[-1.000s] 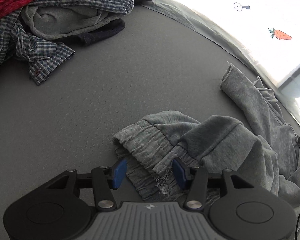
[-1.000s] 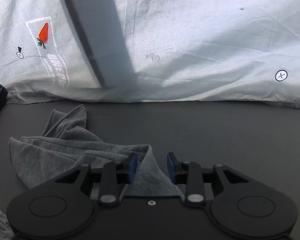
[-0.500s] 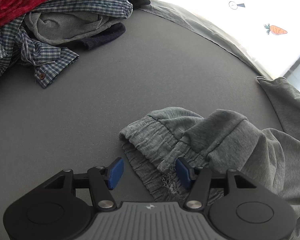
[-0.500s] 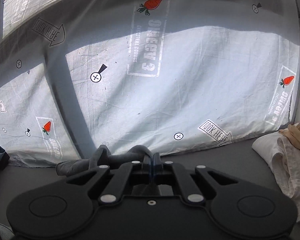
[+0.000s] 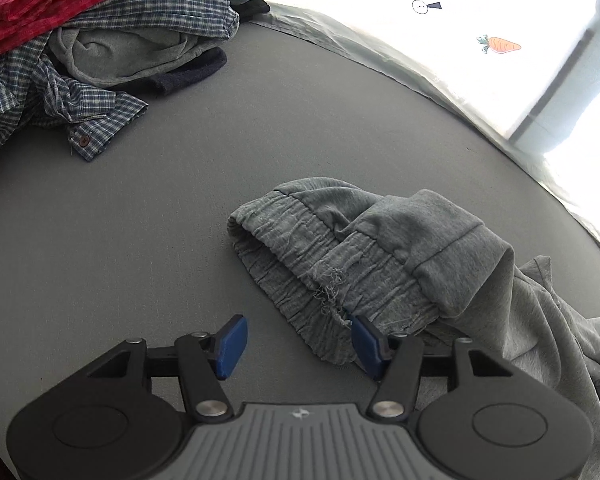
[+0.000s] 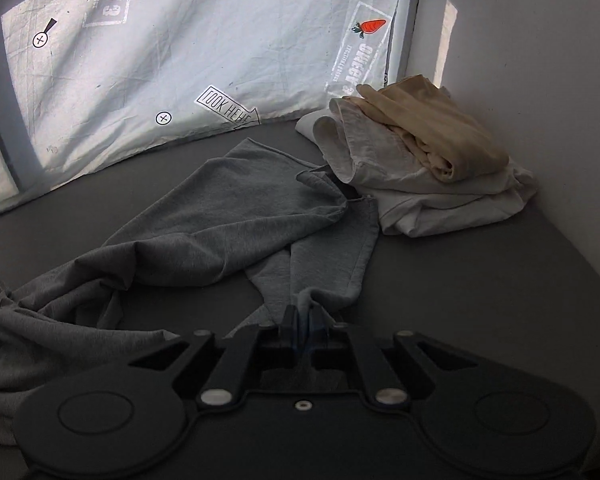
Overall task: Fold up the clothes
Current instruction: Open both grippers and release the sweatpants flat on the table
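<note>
Grey sweatpants (image 5: 380, 248) lie crumpled on the grey table, their gathered waistband toward my left gripper (image 5: 296, 344). That gripper is open, its right blue pad touching the waistband's near edge, its left pad over bare table. In the right wrist view the pants' legs (image 6: 228, 216) stretch out across the table. My right gripper (image 6: 302, 320) is shut on a bunched bit of the pants' fabric near one leg's edge.
A heap of unfolded clothes, plaid shirts (image 5: 80, 92) and a red one (image 5: 48, 4), lies at the far left. Folded cream and beige garments (image 6: 420, 160) are stacked at the right by a white wall. A printed white sheet (image 6: 180, 60) hangs behind the table.
My right gripper shut on the pants, lifted, and pulled the legs out to the right toward the folded stack. My left gripper opened wider and drew back and left from the waistband.
</note>
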The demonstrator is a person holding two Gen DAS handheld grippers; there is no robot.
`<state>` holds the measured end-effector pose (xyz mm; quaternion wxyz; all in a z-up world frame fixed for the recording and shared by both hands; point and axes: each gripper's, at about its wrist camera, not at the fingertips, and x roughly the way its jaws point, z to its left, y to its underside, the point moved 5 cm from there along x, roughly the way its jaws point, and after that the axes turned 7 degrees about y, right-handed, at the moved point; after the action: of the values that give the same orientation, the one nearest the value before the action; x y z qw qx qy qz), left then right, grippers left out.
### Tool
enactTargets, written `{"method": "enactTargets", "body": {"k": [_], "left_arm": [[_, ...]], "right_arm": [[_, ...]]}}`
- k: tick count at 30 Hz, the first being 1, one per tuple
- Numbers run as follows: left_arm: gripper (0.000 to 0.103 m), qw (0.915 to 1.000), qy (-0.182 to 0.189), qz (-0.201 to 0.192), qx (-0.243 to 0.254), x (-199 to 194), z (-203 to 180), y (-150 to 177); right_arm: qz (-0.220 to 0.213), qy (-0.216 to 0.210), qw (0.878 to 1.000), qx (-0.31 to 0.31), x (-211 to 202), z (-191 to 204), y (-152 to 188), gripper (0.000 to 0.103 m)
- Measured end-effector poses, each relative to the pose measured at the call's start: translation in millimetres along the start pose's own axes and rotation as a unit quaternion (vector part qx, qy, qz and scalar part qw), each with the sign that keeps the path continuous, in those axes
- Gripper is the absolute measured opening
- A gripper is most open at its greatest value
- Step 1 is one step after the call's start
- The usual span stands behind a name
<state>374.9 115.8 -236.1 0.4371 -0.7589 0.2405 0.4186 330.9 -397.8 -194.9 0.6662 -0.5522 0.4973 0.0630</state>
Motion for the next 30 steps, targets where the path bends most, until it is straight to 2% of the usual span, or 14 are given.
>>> {"method": "enactTargets", "body": {"k": [2, 3, 4, 7, 10, 13, 17, 20, 22, 24, 26, 28, 30], "left_arm": [[0.059, 1.0000, 0.007, 0.001, 0.001, -3, -1, 3], [0.059, 0.9999, 0.012, 0.002, 0.001, -4, -1, 5], [0.059, 0.9999, 0.016, 0.003, 0.000, -5, -2, 6], [0.059, 0.9996, 0.026, 0.007, -0.010, -2, -2, 11], [0.060, 0.9999, 0.015, 0.004, 0.006, 3, -2, 16], [0.060, 0.9982, 0.004, -0.003, 0.060, 9, -9, 19], [0.062, 0.9908, 0.004, -0.019, 0.134, 17, -31, 24], [0.070, 0.9841, 0.026, -0.027, 0.173, 22, -45, 25], [0.070, 0.9808, 0.015, -0.036, 0.191, 28, -53, 24], [0.066, 0.9802, -0.008, -0.048, 0.192, 33, -56, 19], [0.041, 0.9841, -0.002, -0.056, 0.168, 31, -52, 11], [0.020, 0.9884, 0.009, -0.061, 0.139, 27, -44, 3], [0.017, 0.9903, 0.004, -0.077, 0.116, 17, -32, -8]], "right_arm": [[0.020, -0.008, 1.000, 0.016, 4, -2, 9, 0.015], [0.016, -0.009, 1.000, 0.017, 4, -1, 9, 0.024], [0.010, -0.010, 1.000, 0.015, 2, 1, 7, 0.029], [-0.004, -0.018, 1.000, 0.018, -2, 5, 3, 0.036], [0.000, -0.025, 1.000, 0.019, 0, 8, 2, 0.037], [0.000, -0.021, 1.000, 0.005, 1, 11, 5, 0.038], [0.007, -0.020, 1.000, 0.005, 6, 10, 5, 0.039], [0.006, -0.017, 1.000, -0.003, 7, 12, 6, 0.040], [0.008, -0.018, 1.000, -0.003, 8, 12, 7, 0.041], [0.010, -0.019, 1.000, -0.001, 9, 11, 7, 0.041], [0.008, -0.018, 1.000, 0.000, 8, 9, 7, 0.041], [0.006, -0.015, 1.000, 0.002, 8, 7, 7, 0.041], [0.007, -0.012, 1.000, 0.006, 8, 5, 7, 0.041]]}}
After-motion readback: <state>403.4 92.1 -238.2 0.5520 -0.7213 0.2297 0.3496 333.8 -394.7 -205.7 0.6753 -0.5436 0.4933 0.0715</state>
